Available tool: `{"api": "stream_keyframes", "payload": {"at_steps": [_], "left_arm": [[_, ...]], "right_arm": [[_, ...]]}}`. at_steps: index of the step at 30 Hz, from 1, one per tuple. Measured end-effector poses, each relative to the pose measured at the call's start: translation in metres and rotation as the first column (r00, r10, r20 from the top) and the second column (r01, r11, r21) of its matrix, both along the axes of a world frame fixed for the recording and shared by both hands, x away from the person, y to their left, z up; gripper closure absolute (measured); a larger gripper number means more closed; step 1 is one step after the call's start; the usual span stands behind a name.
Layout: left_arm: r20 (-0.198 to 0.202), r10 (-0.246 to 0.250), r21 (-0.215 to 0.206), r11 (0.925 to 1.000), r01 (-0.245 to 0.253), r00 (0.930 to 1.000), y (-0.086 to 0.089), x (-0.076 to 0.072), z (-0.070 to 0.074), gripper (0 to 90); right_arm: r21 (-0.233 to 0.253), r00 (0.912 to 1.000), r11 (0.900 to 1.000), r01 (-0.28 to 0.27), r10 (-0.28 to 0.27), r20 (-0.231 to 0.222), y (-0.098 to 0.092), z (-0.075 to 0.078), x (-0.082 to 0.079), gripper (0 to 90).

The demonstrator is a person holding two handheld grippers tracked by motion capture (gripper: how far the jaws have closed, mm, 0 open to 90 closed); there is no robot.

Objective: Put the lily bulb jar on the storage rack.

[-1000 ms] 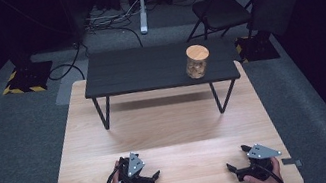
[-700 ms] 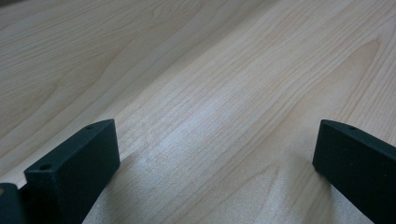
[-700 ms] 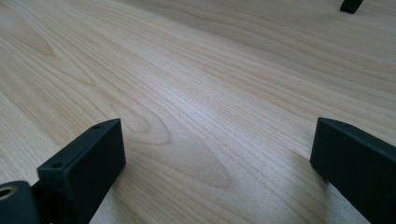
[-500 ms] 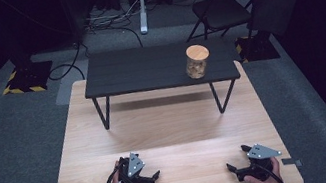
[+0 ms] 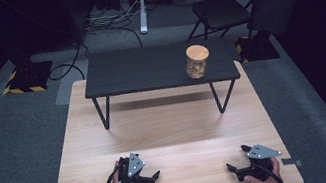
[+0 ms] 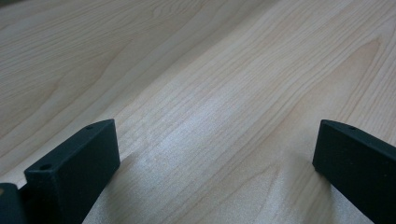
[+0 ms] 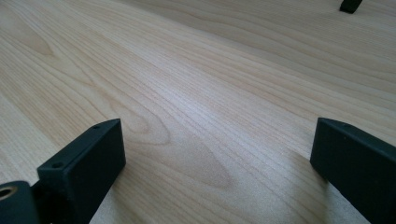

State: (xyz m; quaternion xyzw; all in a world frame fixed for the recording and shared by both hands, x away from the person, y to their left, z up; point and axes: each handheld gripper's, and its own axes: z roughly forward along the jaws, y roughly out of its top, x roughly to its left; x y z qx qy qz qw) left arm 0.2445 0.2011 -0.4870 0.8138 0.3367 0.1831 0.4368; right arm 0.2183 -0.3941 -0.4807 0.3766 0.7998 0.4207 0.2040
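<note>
Down low, two hands rest black grippers on the light wooden table.

Both sit near the front edge, well apart. The left gripper has its jaws spread wide with only bare wood between them, and so does the right gripper. Farther back stands a small dark bench-like table, and on its right part sits a round glass jar with a wooden lid, upright.

No legible text, labels, brands or numbers on any surface in view.
</note>
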Motion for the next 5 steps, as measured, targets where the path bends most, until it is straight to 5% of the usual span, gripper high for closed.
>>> {"api": "stream_keyframes", "payload": {"at_steps": [5], "left_arm": [[0.000, 0.000, 0.000, 1.0000, 0.000, 1.0000, 0.0000, 0.0000, 0.0000, 0.5]], "right_arm": [[-0.001, 1.0000, 1.000, 0.006, -0.006, 0.000, 0.0005, 0.0000, -0.0004, 2.8]]}}
